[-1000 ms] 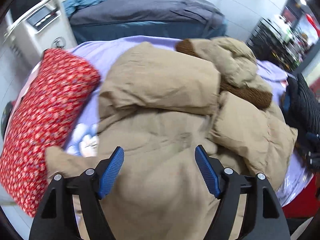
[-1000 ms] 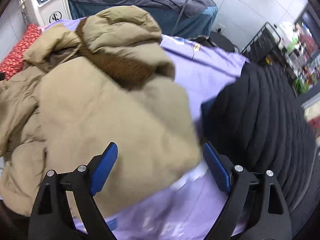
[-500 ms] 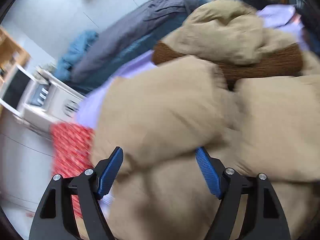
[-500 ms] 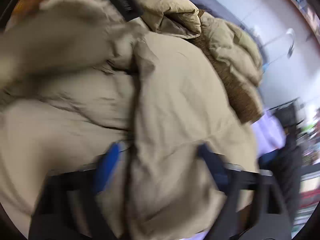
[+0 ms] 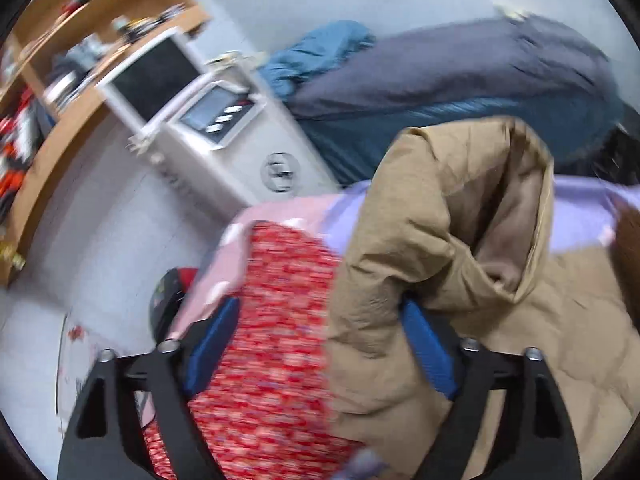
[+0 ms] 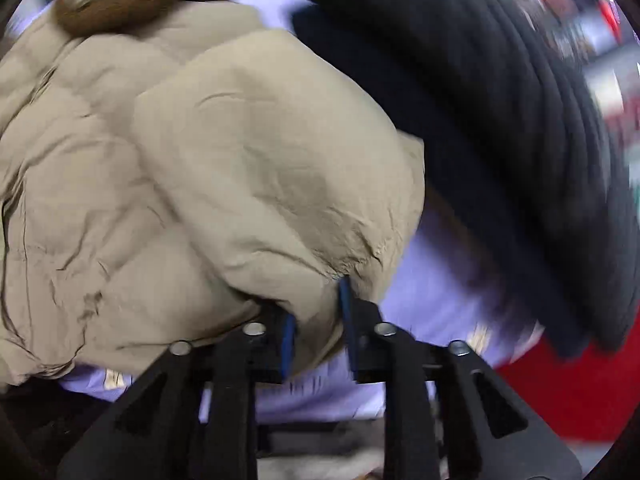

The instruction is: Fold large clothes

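A tan puffy coat (image 5: 400, 280) with brown fur trim (image 6: 132, 4) lies bunched on a purple sheet (image 5: 580, 208). My left gripper (image 5: 320, 348) has its jaws wide and still opening. A raised fold of the coat, its cuff standing up, leans against the right pad (image 5: 428, 352), and the left pad (image 5: 212, 348) hangs over a red patterned pillow (image 5: 272, 340). My right gripper (image 6: 316, 320) points down at the coat (image 6: 200, 160) near the bed's edge. Its narrow jaws pinch a fold of the hem and are opening.
A black quilted garment (image 6: 480, 80) lies right of the coat on the sheet (image 6: 440, 280). A white machine with a screen (image 5: 224, 128) stands behind the pillow. Beyond it are a dark covered bed (image 5: 460, 80) and a wooden shelf (image 5: 60, 100). Something red (image 6: 560, 392) lies below the bed's edge.
The left view has swung left, off the coat's middle, to the pillow and the white machine. The right gripper went from wide open to narrow, with the coat's hem between its pads.
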{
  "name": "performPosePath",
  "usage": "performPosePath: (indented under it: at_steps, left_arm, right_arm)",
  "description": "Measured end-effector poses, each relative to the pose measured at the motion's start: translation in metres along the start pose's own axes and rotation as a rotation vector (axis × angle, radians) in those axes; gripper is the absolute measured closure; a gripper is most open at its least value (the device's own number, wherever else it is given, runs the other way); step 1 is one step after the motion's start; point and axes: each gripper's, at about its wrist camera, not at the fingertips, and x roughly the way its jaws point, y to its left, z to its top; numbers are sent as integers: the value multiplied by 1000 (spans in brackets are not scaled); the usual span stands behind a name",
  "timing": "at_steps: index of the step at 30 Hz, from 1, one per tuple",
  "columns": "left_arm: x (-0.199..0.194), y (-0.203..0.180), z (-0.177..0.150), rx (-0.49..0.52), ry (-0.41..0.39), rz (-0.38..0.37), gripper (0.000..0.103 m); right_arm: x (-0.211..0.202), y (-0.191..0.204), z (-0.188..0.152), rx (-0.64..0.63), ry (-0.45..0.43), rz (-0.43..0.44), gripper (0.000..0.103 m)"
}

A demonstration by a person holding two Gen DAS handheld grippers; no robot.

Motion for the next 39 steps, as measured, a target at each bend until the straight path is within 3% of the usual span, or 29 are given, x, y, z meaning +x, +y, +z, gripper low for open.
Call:
performPosePath:
  at_steps: [4, 6, 8, 10, 13, 15, 17, 18, 19, 21, 23, 25, 26, 29, 33, 35, 39]
  left_arm:
    - [13, 68, -3, -146, 51, 59, 10]
    - [22, 96, -12, -188, 84, 103, 11]
    - [27, 119, -26, -214, 122, 114, 11]
    - [26, 136, -44, -249, 148, 89, 11]
    - [18, 149, -72, -266, 190, 49, 11]
    - [11, 158, -94, -292, 213, 5, 11]
    - [2, 164, -115, -346, 238, -95, 11]
    - [-4, 169, -126, -377, 244, -168, 11]
    - [-11, 170, -136, -392, 240, -236, 11]
    - [-28, 160, -152, -365, 229, -328, 11]
    - [-46, 141, -166, -279, 232, -387, 11]
    - [-65, 114, -183, -178, 254, -492, 11]
    - [-78, 98, -194, -124, 262, -543, 11]
    - [-100, 68, -217, -18, 274, -601, 11]
    - [-102, 43, -238, -35, 341, -646, 11]
    - [-93, 34, -242, -36, 369, -639, 19]
    - [-89, 13, -240, 48, 371, -561, 67]
  right_arm:
    - [4, -22, -23, 150, 75, 28, 62]
    - [9, -42, -35, 276, 119, 13, 26]
    - [10, -69, -50, 436, 161, 64, 22]
    - [-2, -76, -53, 476, 136, 135, 22]
    - [-42, -53, -41, 315, 14, 101, 22]
    - [-70, -23, -28, 134, -98, 103, 21]
    - [-82, -3, -20, 38, -134, 171, 21]
    - [-86, 6, -16, -7, -138, 251, 21]
    - [-84, 24, -9, -85, -101, 378, 21]
    - [-79, 54, -6, -198, -54, 500, 21]
    - [-79, 81, -6, -283, -20, 599, 21]
    - [-72, 115, -15, -390, 68, 719, 21]
    - [-67, 129, -22, -424, 90, 728, 21]
    - [-53, 161, -36, -488, 176, 775, 21]
    - [-36, 189, -54, -579, 289, 833, 21]
    - [-28, 204, -61, -594, 340, 876, 21]
    - [-15, 231, -68, -633, 373, 857, 21]
